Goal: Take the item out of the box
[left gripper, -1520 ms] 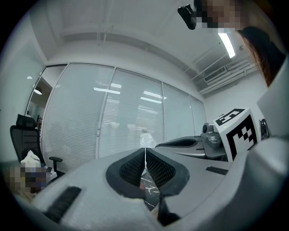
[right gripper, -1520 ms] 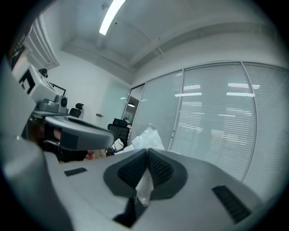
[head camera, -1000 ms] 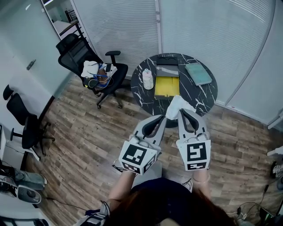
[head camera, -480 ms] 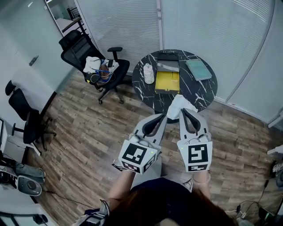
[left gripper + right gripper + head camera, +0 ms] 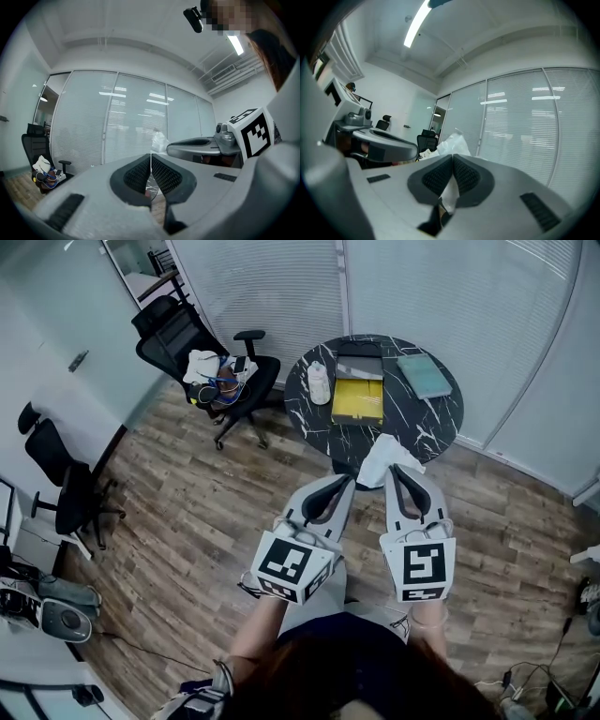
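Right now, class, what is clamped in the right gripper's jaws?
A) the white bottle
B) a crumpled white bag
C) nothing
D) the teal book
B: in the right gripper view, the right gripper has its jaws shut on the white bag, which sticks out past their tips.

Bright, even room light. A ceiling strip light [image 5: 415,28] glares white at 11 o'clock in the right gripper view. Shadows on the wooden floor [image 5: 187,521] are soft. Both gripper views bend strongly and go black at the corners; the left hand-held gripper [image 5: 150,161] and the right hand-held gripper [image 5: 453,161] look blurred. The white plastic bag [image 5: 386,456] is nearly washed out.
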### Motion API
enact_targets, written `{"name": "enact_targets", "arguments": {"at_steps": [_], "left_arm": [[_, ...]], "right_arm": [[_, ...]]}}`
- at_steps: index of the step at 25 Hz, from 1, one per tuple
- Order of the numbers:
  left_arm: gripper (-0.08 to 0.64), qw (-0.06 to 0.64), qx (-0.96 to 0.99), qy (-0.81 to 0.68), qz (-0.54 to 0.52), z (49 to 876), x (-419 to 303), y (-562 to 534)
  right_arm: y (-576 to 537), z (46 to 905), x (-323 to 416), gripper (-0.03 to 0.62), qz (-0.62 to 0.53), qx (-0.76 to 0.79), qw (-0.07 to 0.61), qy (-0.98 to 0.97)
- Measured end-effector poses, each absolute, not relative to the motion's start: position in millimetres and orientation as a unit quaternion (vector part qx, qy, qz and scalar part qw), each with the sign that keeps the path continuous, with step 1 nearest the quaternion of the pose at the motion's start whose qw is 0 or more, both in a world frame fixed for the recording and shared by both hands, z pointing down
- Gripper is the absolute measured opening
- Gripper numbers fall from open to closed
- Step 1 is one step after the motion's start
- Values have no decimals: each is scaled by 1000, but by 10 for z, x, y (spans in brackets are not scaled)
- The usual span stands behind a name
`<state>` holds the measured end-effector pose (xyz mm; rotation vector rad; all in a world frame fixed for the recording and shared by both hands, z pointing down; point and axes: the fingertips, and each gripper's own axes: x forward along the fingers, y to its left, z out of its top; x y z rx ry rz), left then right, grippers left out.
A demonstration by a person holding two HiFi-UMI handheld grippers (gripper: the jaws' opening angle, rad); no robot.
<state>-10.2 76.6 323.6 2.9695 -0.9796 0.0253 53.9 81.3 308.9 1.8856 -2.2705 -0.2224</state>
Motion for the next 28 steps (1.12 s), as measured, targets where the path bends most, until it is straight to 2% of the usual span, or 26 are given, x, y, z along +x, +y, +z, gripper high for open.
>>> {"name": "enact_targets", "arguments": {"at_steps": [28], "left_arm": [[27, 1, 947, -321, 18, 3256, -148, 1258]], "right_arm": [[1326, 3147, 540, 25, -63, 637, 72, -765]]}}
